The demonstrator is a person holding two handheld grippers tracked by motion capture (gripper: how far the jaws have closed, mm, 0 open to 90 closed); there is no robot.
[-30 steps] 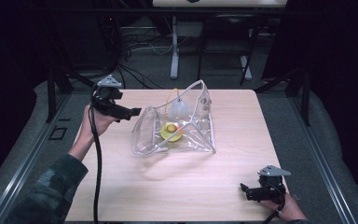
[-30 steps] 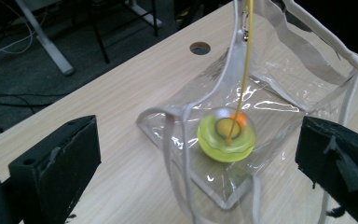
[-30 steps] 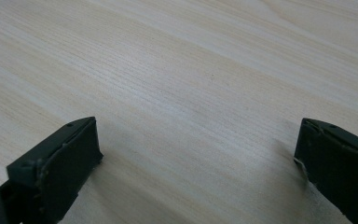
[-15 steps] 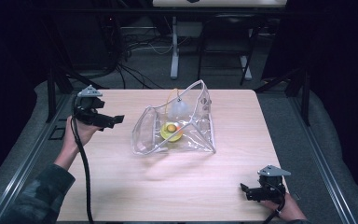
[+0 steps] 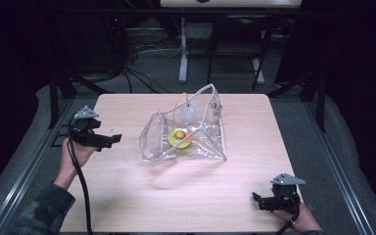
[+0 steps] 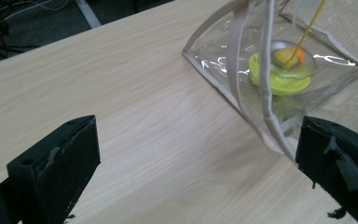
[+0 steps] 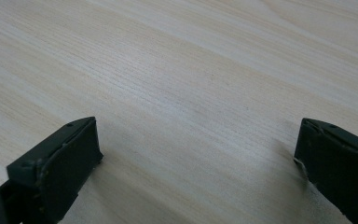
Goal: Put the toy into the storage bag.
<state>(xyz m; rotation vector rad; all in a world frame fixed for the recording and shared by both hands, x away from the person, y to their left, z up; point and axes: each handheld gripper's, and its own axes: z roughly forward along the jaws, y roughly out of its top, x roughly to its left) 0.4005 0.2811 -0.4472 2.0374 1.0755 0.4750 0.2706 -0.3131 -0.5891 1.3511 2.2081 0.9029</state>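
Left edge of the bench [image 5: 127,196]: the left hand-held gripper [image 5: 108,140] is held above the wood, pointing right toward the middle, its jaws spread wide with nothing between them. The open, level pose probably readies it for approach to the pouch rather than for carrying anything. In the left gripper view the same jaws frame bare wood, and the near corner of the pouch lies just inside the right jaw, close but apart from it.

Centre of the bench: a clear plastic pouch [image 5: 196,142] with pale trim stands propped open, its mouth facing left toward that gripper. Inside it rests a yellow-green dish [image 5: 180,140] holding a small orange-and-yellow piece; a thin yellow cord [image 6: 307,28] runs up from it. A whitish rounded object [image 5: 187,115] sits at the far side of the pouch; what it is cannot be told. The pouch stays open on its own, apparently by the stiffness of its seams.

Near right corner of the bench: the right hand-held gripper [image 5: 258,199] rests low at the near edge, well apart from the pouch, jaws spread and empty over bare wood, as the right gripper view confirms. Its parked position suggests it has no part in the present step.
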